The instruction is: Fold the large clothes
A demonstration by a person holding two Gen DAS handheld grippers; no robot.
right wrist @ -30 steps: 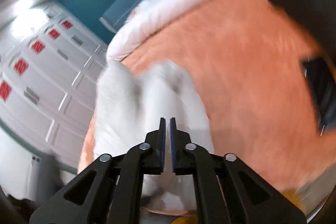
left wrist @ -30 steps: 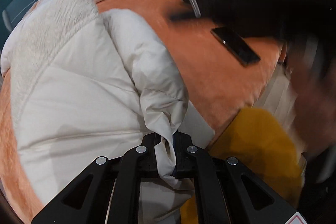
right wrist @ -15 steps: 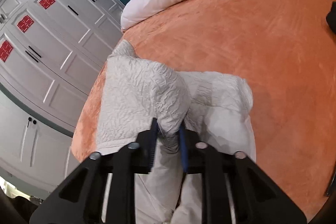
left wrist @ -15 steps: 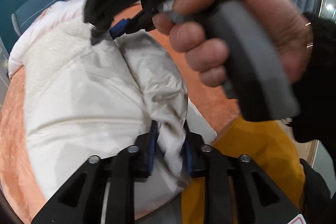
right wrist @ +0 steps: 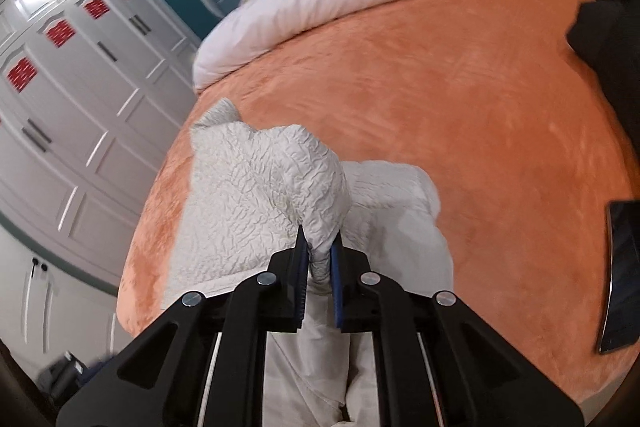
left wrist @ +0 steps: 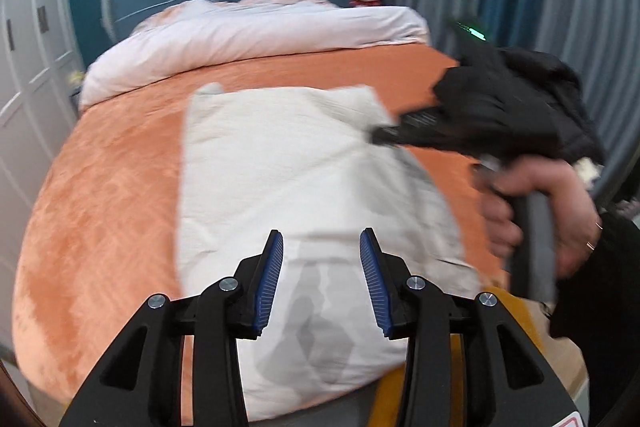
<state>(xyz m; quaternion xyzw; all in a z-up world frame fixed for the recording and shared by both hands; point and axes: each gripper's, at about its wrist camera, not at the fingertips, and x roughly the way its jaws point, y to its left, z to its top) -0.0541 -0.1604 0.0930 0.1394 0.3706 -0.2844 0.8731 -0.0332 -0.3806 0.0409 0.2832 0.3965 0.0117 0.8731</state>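
Cream-white and puffy, the quilted padded jacket [left wrist: 304, 187] lies folded into a long block on the orange plush bedspread [left wrist: 108, 195], its near end reaching the foot of the bed and its far end pointing toward the rolled white duvet [left wrist: 256, 35] by the blue headboard.

Above the near end, the left gripper [left wrist: 321, 283] hovers with its blue-padded fingers [left wrist: 269, 279] spread wide and nothing between them; only its shadow falls on the fabric.

From the right wrist view, the right gripper [right wrist: 319, 259] has its fingers pressed onto a bunched ridge of the crinkled cream fabric, pinching it where a raised hump of the jacket [right wrist: 256, 195] stands above the flatter layer beside it. In the left view the same tool reaches across from the right, held in the person's bare hand [left wrist: 536, 211], its tip at the jacket's right edge; motion blur hides the exact contact there.

The step in hand looks like carrying that pinched flap over to tidy the fold. To do it well, I would keep the pinch firm, since slick padded cloth probably slips, lift just enough to clear the lower layer, and lay the flap so its edges line up. The free left gripper could press the near end down to stop the block from shifting. A dark phone [right wrist: 620, 283] lies well off to the right, clear of the fold.
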